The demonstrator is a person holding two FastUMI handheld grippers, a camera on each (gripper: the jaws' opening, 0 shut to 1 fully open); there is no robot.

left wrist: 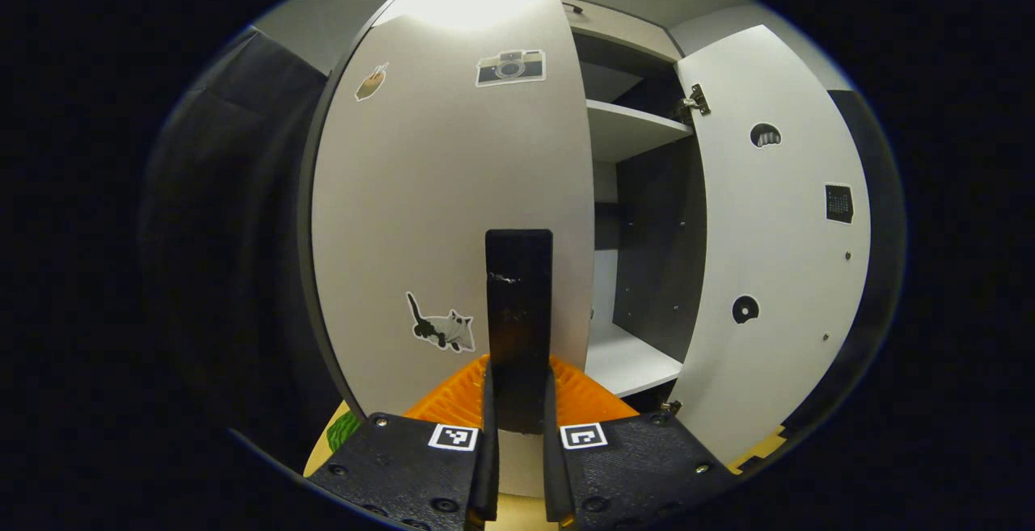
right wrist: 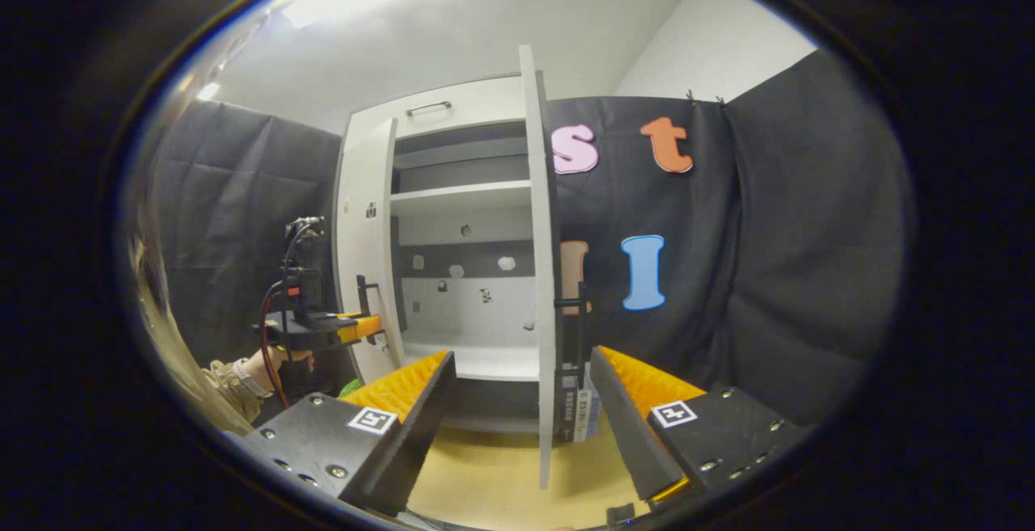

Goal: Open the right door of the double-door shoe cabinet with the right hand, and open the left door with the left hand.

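Observation:
The left door (left wrist: 453, 208), white with stickers, stands a little ajar close in front of the left gripper view. My left gripper (left wrist: 518, 373) is shut on its upright black handle (left wrist: 518, 297). The right door (left wrist: 776, 232) is swung wide open. In the right gripper view that right door (right wrist: 540, 272) shows edge-on, its black handle (right wrist: 571, 329) on the far side. My right gripper (right wrist: 521, 361) is open, with the door's edge standing in line between its fingers and nothing gripped. The left gripper (right wrist: 323, 329), held by a hand (right wrist: 279, 361), sits at the left door (right wrist: 364, 256).
Inside the cabinet are white shelves (left wrist: 635, 127) and a dark back panel (right wrist: 465, 260). The floor (right wrist: 485, 466) is light wood. Black cloth walls (right wrist: 728, 272) stand right of the cabinet and behind the left door. Some boxes (right wrist: 584, 414) sit low beside the right door.

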